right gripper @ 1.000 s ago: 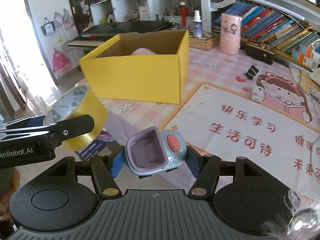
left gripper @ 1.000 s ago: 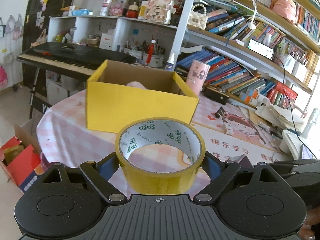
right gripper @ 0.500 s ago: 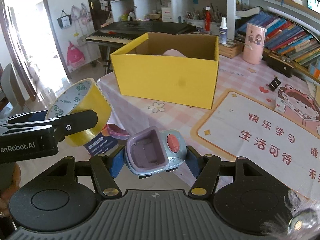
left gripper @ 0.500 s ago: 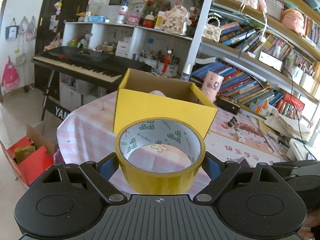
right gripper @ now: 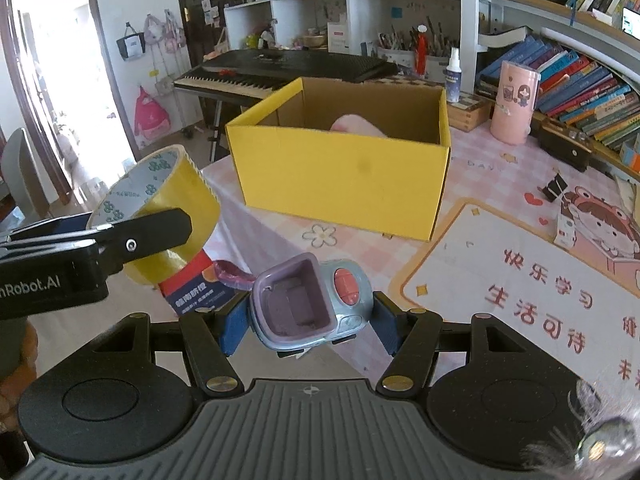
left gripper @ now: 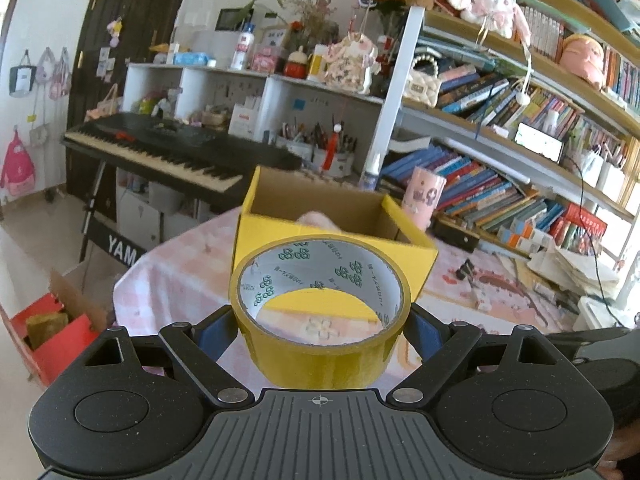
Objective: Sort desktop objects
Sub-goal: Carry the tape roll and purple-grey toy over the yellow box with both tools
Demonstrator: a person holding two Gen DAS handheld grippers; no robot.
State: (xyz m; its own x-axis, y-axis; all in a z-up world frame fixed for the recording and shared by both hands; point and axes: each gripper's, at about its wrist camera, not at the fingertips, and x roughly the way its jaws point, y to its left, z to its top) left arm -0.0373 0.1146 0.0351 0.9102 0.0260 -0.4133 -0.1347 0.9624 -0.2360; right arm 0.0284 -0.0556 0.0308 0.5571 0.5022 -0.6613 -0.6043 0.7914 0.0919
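Observation:
My left gripper (left gripper: 320, 326) is shut on a roll of yellow tape (left gripper: 320, 356) and holds it in the air in front of the open yellow box (left gripper: 280, 236). The tape (right gripper: 160, 216) also shows in the right wrist view, at the left, off the table's edge. My right gripper (right gripper: 310, 320) is shut on a small grey-and-purple toy (right gripper: 312, 308) with a red button, above the table's near edge. The yellow box (right gripper: 344, 176) stands on the pink checked tablecloth (right gripper: 500, 172) and holds a pink object (right gripper: 356, 126).
A play mat with Chinese writing (right gripper: 532, 276) lies right of the box. A pink cylinder (right gripper: 514, 102), a black binder clip (right gripper: 554, 186) and a small carton (right gripper: 566, 228) are on the table. A keyboard (right gripper: 280, 68) and bookshelves (left gripper: 520, 152) stand behind. A red box (left gripper: 52, 332) sits on the floor.
Both grippers have pulled back and risen from the yellow box, which now looks smaller and farther. Each keeps its hold: tape in the left, toy in the right.

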